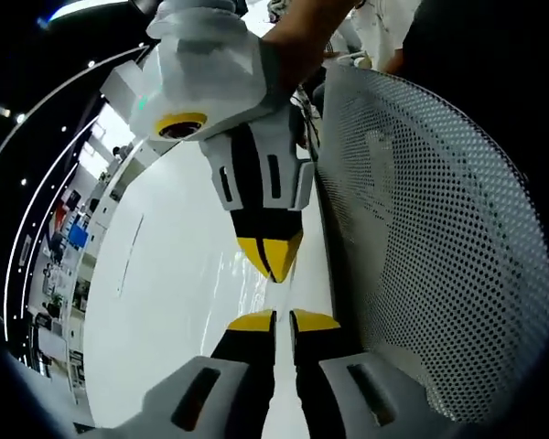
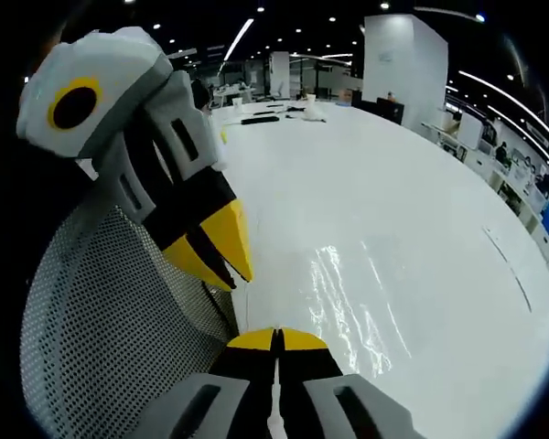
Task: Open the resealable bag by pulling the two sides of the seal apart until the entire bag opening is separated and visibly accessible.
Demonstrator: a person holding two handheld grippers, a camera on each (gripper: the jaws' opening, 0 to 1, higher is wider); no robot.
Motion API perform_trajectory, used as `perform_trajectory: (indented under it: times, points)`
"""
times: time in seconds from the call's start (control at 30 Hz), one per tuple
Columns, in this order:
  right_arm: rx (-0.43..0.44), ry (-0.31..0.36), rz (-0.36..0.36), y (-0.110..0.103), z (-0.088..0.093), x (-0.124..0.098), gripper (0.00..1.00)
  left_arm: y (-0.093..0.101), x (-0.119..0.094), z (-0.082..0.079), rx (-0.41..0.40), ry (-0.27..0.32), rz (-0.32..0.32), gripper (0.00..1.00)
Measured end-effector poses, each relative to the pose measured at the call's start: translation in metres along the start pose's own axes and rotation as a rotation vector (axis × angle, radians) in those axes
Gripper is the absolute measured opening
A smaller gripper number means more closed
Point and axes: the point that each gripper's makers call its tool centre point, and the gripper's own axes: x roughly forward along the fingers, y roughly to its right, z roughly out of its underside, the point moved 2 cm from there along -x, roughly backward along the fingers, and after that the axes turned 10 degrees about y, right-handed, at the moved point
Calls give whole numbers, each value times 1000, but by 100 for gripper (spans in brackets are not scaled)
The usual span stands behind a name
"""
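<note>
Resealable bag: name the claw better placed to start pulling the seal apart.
Right, probably: the right claw, shut, points straight at the clear bag; the left claw sits tilted beside it.

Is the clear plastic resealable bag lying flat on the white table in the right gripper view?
Yes, the clear plastic resealable bag lies flat and glossy on the white table, ahead of the right tool.

- Left gripper (image 1: 283, 319): yellow-tipped jaws rising side by side, nearly closed, a narrow slit between them.
- Right gripper (image 2: 276, 338): jaws pressed together, tips meeting.
- The two grippers face each other tip to tip, close but apart.
- A bare forearm (image 1: 306, 32) extends behind the right gripper.
</note>
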Motion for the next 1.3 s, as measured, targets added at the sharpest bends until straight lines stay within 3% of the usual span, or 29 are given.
perform_trajectory:
  times: [0.13,0.47,0.83,1.3]
  points:
    - [-5,6,-4,0,-4,1,0,1,4,1,5,-8,16,4]
    - [5,28,-4,1,-12,2,0,-7,3,23,-8,-80,-24,2]
    - [73,73,47,17,-19,-8,0,-5,4,17,14,-68,-28,0]
    - [181,159,136,42,-31,-19,0,-5,4,17,-17,-63,-36,0]
